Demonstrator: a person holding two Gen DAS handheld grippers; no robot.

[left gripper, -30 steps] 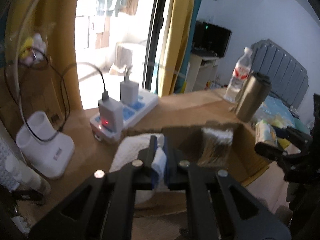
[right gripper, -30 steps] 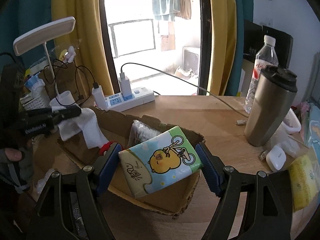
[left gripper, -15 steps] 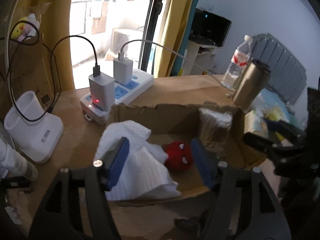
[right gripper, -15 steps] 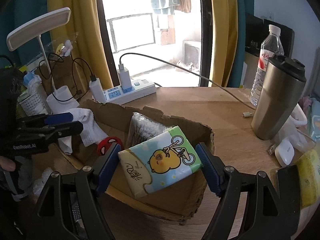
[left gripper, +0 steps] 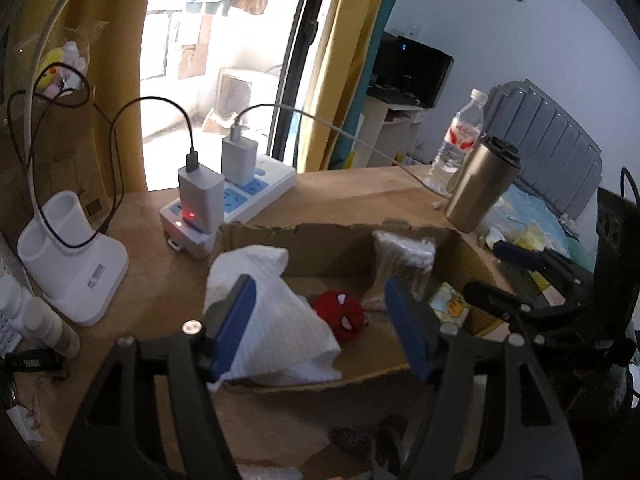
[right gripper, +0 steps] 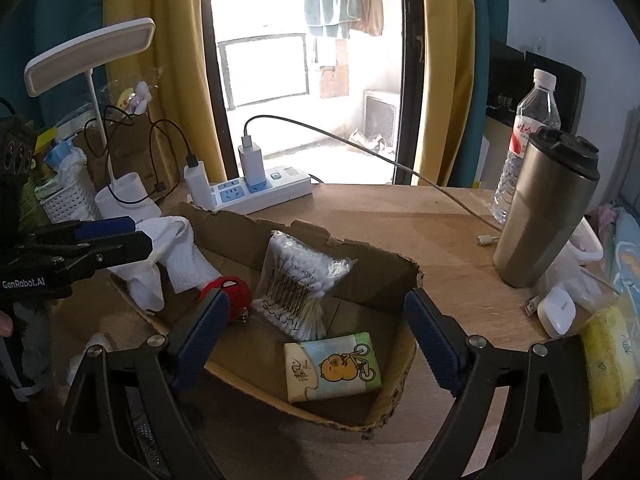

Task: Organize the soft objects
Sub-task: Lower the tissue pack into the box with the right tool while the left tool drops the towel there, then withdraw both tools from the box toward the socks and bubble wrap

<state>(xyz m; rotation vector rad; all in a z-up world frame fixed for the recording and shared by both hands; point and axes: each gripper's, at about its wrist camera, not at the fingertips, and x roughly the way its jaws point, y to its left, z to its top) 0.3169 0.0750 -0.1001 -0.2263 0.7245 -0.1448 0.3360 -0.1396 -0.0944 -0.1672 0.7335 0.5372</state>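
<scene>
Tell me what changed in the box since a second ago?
The right claw opened and dropped the tissue pack with the yellow chick, now lying flat in the brown cardboard box. The left claw let go of the white cloth, which drapes over the box's edge. The red spider-face plush and clear bag of cotton swabs stayed put.

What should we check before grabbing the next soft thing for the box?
1. Right gripper open and holding nothing: ok.
2. Left gripper open and holding nothing: ok.
3. Tissue pack lying flat inside the cardboard box: ok.
4. White cloth fully inside the box: not ok, part drapes over the wall.
5. Room left on the box floor: ok, bare cardboard shows in front.
6. Yellow pack beside the box is soft: cannot tell.
</scene>
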